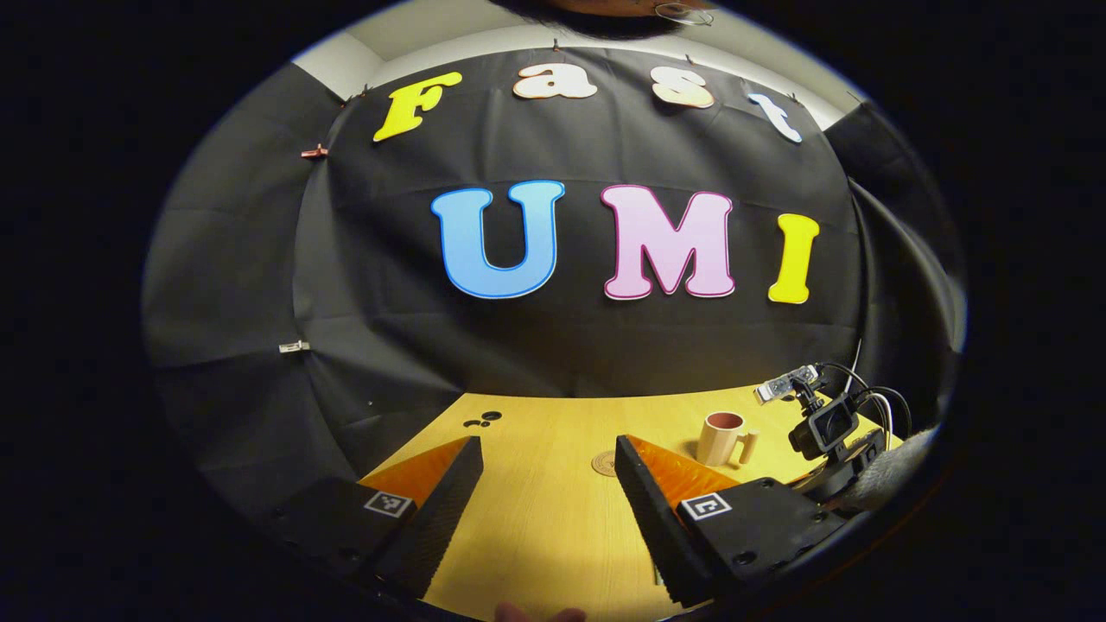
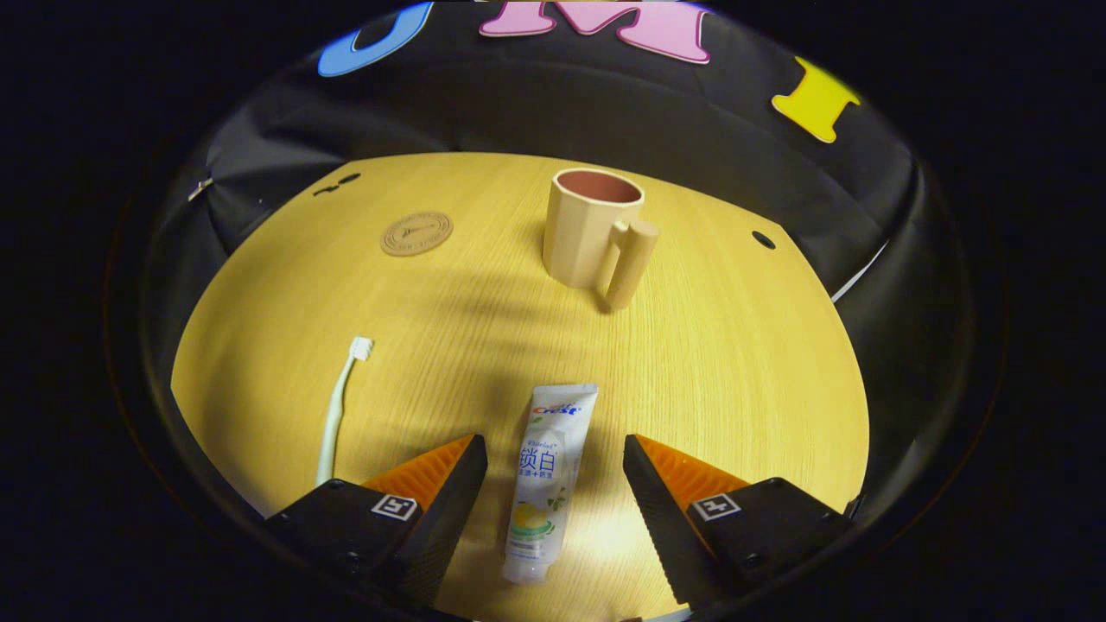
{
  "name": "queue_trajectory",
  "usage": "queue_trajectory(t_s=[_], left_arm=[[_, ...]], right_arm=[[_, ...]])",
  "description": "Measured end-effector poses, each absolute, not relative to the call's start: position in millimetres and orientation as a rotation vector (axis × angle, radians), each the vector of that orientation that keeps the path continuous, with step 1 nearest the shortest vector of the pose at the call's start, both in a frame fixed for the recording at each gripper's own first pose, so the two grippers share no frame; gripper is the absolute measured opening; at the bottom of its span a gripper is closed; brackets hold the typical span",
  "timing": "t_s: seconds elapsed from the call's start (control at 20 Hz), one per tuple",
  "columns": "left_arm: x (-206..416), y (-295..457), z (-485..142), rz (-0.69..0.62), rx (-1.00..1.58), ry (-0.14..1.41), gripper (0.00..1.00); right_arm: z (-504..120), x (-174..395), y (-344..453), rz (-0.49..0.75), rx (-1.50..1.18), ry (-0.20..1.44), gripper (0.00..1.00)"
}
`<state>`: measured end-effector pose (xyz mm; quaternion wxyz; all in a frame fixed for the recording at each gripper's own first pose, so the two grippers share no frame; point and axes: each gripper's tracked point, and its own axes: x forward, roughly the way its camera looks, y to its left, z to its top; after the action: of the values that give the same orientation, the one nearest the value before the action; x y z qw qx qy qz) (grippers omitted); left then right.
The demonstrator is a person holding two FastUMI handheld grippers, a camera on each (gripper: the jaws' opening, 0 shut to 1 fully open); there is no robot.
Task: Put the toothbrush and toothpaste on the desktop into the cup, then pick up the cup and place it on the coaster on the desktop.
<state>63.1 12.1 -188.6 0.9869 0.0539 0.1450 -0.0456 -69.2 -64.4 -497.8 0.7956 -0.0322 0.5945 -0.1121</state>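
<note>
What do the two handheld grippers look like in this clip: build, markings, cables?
Each gripper has two wedge-shaped fingers with ribbed inner faces on dark blocks; every block carries a small square black-and-white marker tag. The left gripper view also catches the other gripper farther off, with a black camera, a pale bar on top and looping black cables. The right gripper matches.

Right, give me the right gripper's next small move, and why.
Probably lower the right gripper and close on the toothpaste: the tube lies flat on the desktop between its open fingers, untouched, and the cup beyond stands upright and looks empty. The toothbrush lies off to the side.
</note>
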Motion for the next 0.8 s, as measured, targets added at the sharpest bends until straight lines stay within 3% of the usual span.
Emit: queue_trajectory(t_s=[0.15, 0.2, 0.35, 0.6, 0.8], left_arm=[[68, 26, -197, -0.058, 0.120, 0.305, 0.97], [69, 30, -198, -0.050, 0.116, 0.307, 0.97], [71, 35, -201, -0.030, 0.121, 0.315, 0.97], [71, 36, -205, -0.016, 0.117, 0.325, 0.97], [71, 34, -203, -0.010, 0.114, 0.324, 0.97]], right_arm=[[-507, -74, -65, -0.235, -0.103, 1.330, 0.92], [-508, -72, -64, -0.238, -0.097, 1.325, 0.83], [-512, -72, -62, -0.242, -0.082, 1.359, 0.71], [-513, -77, -72, -0.250, -0.096, 1.414, 0.22], [-513, -78, -70, -0.166, -0.055, 1.400, 0.16]])
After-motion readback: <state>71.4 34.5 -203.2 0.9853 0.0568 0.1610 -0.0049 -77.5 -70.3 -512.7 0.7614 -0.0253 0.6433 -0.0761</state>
